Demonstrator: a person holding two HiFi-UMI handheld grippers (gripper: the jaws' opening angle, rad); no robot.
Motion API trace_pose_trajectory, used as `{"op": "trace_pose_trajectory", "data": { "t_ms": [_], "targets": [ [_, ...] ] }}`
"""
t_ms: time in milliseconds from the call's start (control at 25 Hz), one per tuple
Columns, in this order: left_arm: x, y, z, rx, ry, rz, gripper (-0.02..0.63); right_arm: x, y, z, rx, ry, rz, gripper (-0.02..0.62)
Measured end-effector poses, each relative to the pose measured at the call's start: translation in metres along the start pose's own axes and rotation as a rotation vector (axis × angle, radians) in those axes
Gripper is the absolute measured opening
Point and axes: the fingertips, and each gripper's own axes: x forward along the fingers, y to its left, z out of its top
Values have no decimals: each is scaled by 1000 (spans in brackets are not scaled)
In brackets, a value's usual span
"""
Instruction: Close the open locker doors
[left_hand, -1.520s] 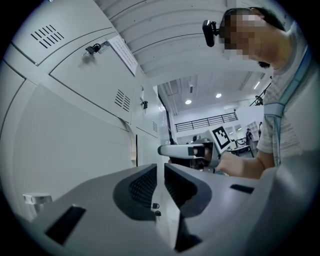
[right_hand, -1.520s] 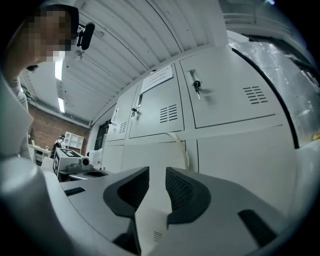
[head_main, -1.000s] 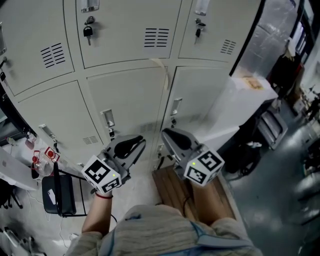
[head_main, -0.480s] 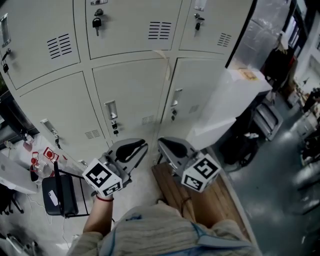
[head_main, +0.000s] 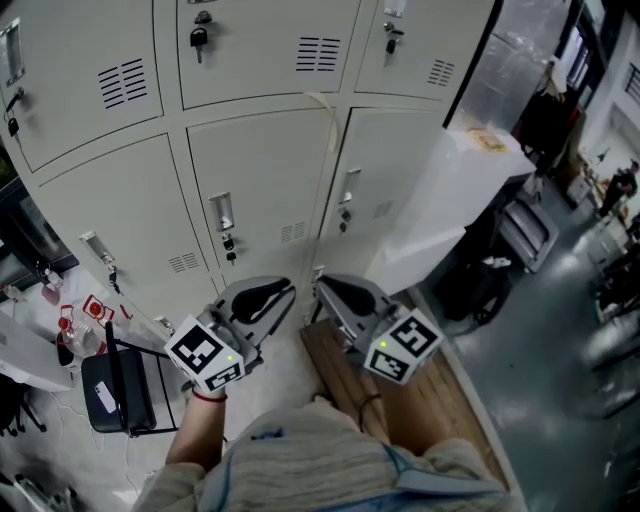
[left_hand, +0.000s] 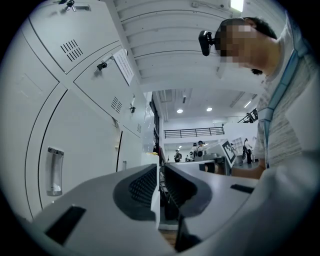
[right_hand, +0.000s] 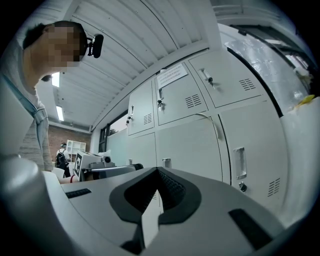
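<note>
Pale floor lies under us, and a wall of grey-white lockers (head_main: 150, 200) fills the head view from 9 o'clock over 12 to 1 o'clock. At 2 o'clock a white boxy thing (head_main: 450, 200) stands just beside the lockers; we cannot tell what it is. At 5 o'clock a wooden board (head_main: 425, 400) lies on the floor, and at 8 o'clock there is a black object (head_main: 112, 392) on a thin frame. Toward 3 o'clock the floor becomes dark grey and shiny.

We count six locker doors (head_main: 265, 170), three in the upper row and three in the lower row. Each door stands upright with its long axis vertical and its front turned to us. All six look flush with the frame; we see none of them swung out. A strip of beige tape (head_main: 326, 125) hangs at the seam between the lower middle door and the lower right one.

We hold two grippers, each with one marker cube. The left gripper (left_hand: 159, 169) is at 7 o'clock and the right gripper (right_hand: 158, 171) at 5 o'clock, with their tips leaning toward each other in front of the lower doors. The left jaws stand only a thin slit apart and the right jaws are pressed together, with nothing between either pair.
</note>
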Motion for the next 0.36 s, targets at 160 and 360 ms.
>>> {"op": "trace_pose_trajectory", "data": {
  "t_ms": [160, 360],
  "targets": [
    [-2, -2, 1, 2, -3, -5, 31, 1, 4, 2, -9, 3, 2, 3],
    [-4, -4, 3, 6, -3, -17, 32, 4, 8, 0, -15, 12, 4, 3]
  ]
}}
